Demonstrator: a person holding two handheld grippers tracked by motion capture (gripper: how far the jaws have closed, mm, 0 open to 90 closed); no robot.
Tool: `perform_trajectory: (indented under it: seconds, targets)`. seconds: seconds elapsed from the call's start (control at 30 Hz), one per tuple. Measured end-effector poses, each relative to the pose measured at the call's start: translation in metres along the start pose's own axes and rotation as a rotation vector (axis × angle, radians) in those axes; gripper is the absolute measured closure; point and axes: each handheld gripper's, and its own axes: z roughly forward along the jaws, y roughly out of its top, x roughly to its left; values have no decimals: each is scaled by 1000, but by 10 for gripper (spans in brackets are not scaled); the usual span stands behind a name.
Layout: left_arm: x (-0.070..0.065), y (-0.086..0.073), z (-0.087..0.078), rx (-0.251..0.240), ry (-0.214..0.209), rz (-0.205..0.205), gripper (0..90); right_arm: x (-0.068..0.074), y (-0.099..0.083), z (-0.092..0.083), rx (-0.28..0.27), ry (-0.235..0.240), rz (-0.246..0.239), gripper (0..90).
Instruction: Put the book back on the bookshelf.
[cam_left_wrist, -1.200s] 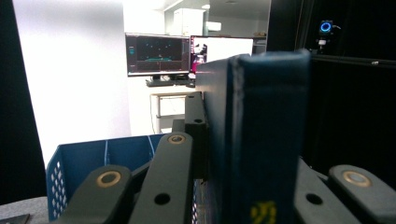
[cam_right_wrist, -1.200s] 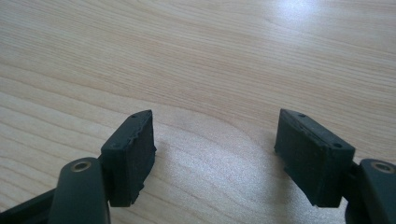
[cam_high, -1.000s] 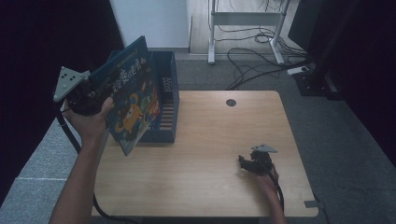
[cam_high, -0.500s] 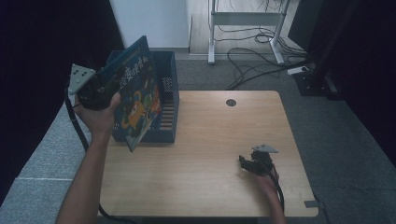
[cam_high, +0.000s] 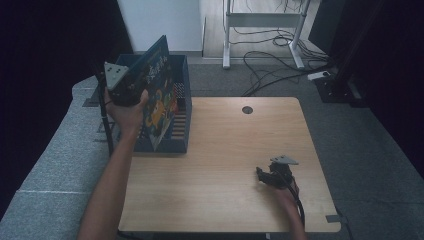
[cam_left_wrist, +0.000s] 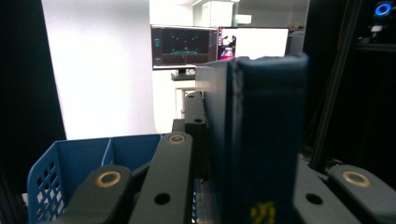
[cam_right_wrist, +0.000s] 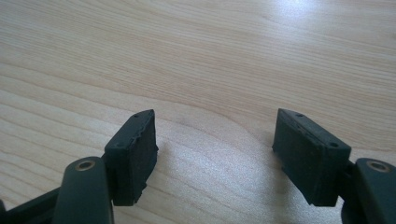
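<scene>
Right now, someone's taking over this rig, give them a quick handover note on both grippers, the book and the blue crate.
Left gripper: shut on the book, held upright and tilted over the blue crate at the table's left edge; its lower end appears to dip inside the crate.
Right gripper: open, holding nothing, resting low on the table near its right front.
Done: book gripped and brought over the crate.
Left, probably: lower the book in and release it.
</scene>
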Motion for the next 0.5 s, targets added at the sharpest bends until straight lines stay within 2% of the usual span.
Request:
perform_trajectory:
  seconds: [0.17,0.33,0.5]
  targets:
    - [-1,-6,19,14,20,-10,825,1,0,0,0,-9,0,312]
    - [-4,-10,32,19,25,-12,825,4,0,1,7,-37,-34,310]
    - [-5,-13,41,23,37,-21,825,3,0,1,7,-29,-26,306]
